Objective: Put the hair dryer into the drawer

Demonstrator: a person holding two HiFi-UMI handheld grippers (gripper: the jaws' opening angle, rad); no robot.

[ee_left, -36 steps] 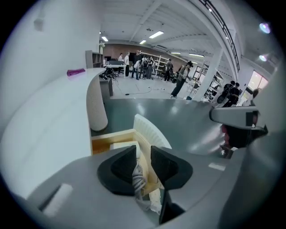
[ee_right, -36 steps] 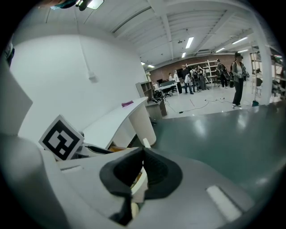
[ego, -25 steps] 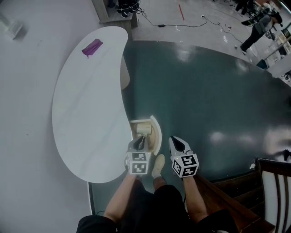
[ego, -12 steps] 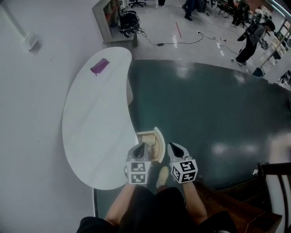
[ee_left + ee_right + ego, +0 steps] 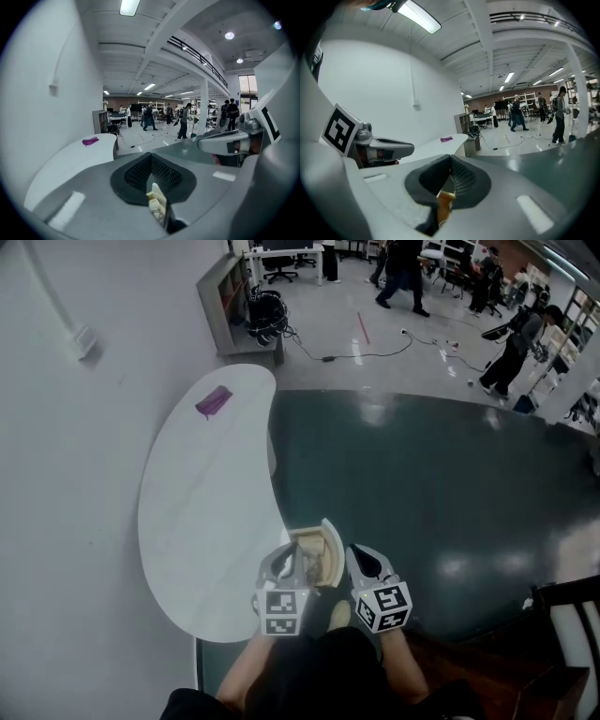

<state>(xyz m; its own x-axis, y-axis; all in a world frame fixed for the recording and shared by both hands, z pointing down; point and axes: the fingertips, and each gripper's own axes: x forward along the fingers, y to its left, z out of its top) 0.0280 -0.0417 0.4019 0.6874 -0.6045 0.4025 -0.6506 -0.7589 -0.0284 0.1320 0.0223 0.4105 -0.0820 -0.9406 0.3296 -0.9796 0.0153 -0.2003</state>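
The purple hair dryer [image 5: 214, 400] lies at the far end of the white curved table [image 5: 197, 521]; it also shows small in the left gripper view [image 5: 90, 140] and the right gripper view [image 5: 446, 138]. An open wooden drawer [image 5: 314, 554] juts out from under the table's near end. My left gripper [image 5: 284, 564] hangs over the drawer's left side, shut and holding nothing [image 5: 151, 158]. Just right of the drawer, my right gripper [image 5: 362, 561] has its pads together with nothing held [image 5: 450, 163]. Both point towards the far room, well short of the hair dryer.
A white wall runs along the table's left side. Dark green floor [image 5: 422, 484] spreads to the right. A grey shelf unit [image 5: 225, 301] with cables stands beyond the table. Several people move about far back. A dark wooden chair [image 5: 562, 634] stands at the lower right.
Both grippers have risen above the drawer and now point more level. The head view has tilted up, showing more of the far room. The drawer stays open and the hair dryer has not moved.
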